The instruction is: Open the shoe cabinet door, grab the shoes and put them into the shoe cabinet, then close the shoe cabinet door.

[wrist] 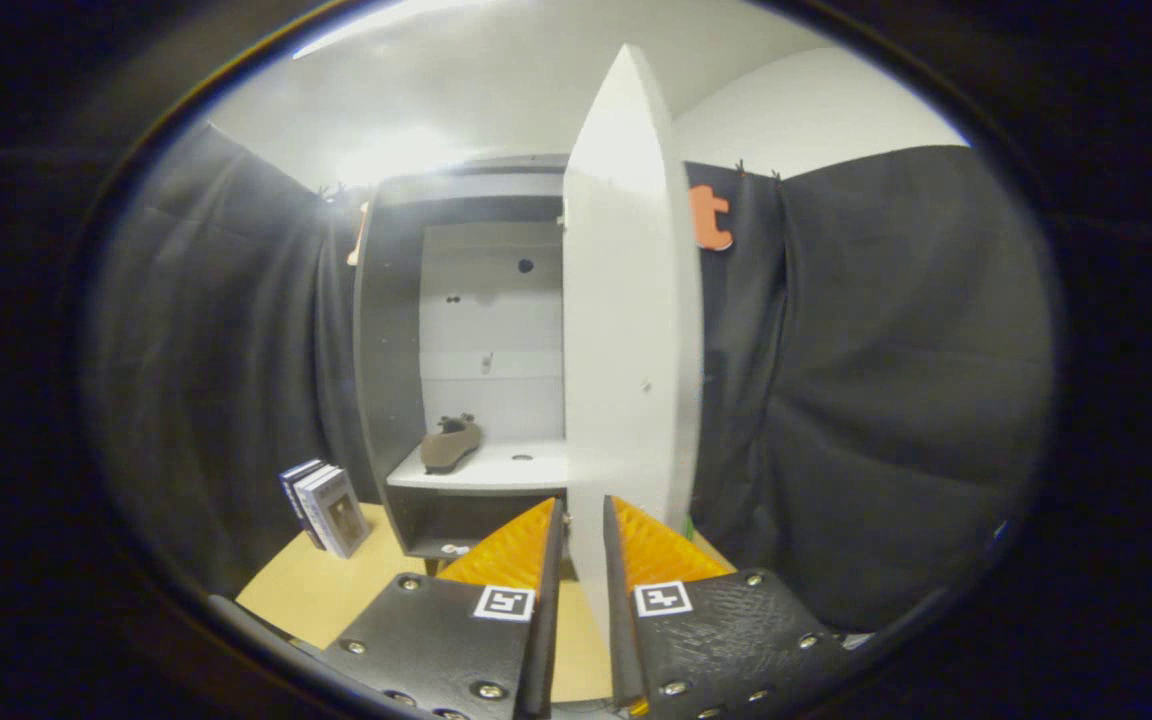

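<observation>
Ahead of the gripper [584, 520], fingers pinching the door [626, 350] edge, a table [326, 590] carries the cabinet [391, 400] and books [326, 508]; one shoe [450, 443] sits on its shelf [496, 470].

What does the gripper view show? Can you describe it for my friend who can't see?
The tongs grip the lower edge of the open white cabinet door, one finger on each side. Beyond them, a brown shoe sits on a white shelf inside the shoe cabinet, with books beside it.

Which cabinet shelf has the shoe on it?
The white shelf holds the brown shoe; the dark shelf below doesn't. The fingers straddle the door's edge.
</observation>
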`<state>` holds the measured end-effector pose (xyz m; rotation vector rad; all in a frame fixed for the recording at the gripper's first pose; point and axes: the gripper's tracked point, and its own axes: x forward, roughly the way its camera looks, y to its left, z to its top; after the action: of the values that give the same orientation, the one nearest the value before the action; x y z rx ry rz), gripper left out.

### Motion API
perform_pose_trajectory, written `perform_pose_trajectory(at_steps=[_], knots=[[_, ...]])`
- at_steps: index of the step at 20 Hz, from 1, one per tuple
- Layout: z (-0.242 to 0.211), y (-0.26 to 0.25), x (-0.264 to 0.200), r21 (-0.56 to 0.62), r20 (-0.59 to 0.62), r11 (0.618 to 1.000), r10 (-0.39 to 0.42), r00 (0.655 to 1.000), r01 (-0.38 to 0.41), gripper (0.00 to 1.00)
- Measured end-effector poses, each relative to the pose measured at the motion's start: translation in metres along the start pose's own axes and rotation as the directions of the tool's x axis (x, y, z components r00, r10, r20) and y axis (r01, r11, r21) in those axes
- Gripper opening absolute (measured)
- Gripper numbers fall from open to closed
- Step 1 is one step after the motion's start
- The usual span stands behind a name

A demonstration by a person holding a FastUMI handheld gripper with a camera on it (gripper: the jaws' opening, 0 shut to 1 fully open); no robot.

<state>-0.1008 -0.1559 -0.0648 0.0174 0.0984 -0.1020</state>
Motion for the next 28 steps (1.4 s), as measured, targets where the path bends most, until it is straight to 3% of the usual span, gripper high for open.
perform_pose_trajectory(at_steps=[10, 15, 23, 28], knots=[[-0.109, 0.118, 0.066, 0.002, -0.095, 0.999, 0.033, 0.995, -0.033, 0.22], [-0.195, 0.12, 0.102, 0.002, -0.18, 0.999, 0.036, 0.983, -0.037, 0.22], [-0.355, 0.142, 0.134, 0.062, -0.341, 0.993, 0.113, 0.933, -0.098, 0.23], [-0.414, 0.152, 0.144, 0.064, -0.43, 0.991, 0.131, 0.893, -0.115, 0.23]])
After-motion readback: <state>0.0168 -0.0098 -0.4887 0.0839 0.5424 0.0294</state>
